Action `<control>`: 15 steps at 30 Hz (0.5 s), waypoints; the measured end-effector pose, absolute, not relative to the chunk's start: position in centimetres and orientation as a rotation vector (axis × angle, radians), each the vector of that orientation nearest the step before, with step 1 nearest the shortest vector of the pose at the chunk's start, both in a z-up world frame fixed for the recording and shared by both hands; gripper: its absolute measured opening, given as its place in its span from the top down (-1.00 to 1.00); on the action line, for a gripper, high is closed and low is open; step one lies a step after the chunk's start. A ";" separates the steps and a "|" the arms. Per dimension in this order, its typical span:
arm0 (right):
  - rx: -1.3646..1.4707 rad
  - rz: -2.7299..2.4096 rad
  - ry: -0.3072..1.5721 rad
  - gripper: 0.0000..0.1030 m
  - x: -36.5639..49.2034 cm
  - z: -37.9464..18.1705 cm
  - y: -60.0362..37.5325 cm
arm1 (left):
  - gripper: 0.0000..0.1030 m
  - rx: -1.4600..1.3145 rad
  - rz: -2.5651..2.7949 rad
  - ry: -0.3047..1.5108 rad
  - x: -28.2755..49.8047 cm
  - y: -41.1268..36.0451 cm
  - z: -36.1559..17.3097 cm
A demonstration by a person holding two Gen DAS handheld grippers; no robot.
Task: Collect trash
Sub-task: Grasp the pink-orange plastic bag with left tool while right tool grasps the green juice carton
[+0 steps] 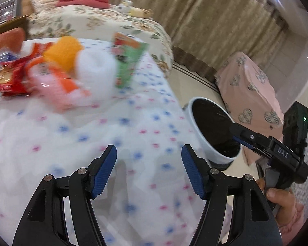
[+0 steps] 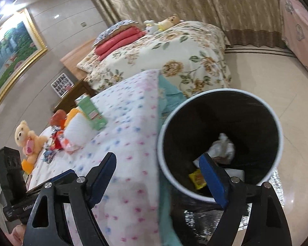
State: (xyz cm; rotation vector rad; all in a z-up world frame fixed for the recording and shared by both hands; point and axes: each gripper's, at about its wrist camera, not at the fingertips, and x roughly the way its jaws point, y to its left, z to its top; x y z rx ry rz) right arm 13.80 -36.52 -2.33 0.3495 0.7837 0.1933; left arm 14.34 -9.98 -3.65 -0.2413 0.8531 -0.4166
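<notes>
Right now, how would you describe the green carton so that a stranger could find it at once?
Start at the bed with the dotted white quilt, next to the white bin. A pile of trash lies on the quilt; the green carton sits at the pile's edge, on the side toward the flowered bed. It is the only green, box-shaped thing there; its neighbours are red, orange and white.

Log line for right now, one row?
left gripper open, empty | right gripper open, empty | bin holds trash | wrappers on bed

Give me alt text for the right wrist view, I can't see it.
The open, empty right gripper hangs at the rim of a white trash bin beside the bed, with a yellow wrapper and crumpled white paper inside. More litter, including a green carton, lies on the dotted bedspread.
</notes>
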 end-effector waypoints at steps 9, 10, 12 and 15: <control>0.291 0.281 0.811 -0.64 14.8 -3.0 -31.3 | -0.29 -0.292 -0.285 0.850 14.2 -4.4 -4.5; 0.285 0.287 0.812 -0.64 15.0 -3.1 -30.9 | -0.29 -0.304 -0.270 0.851 14.3 -3.7 -4.6; 0.274 0.297 0.812 -0.64 15.3 -3.2 -30.1 | -0.29 -0.320 -0.251 0.852 14.5 -2.8 -4.7; 0.259 0.315 0.808 -0.64 16.1 -3.2 -28.9 | -0.29 -0.338 -0.223 0.850 14.9 -1.8 -4.7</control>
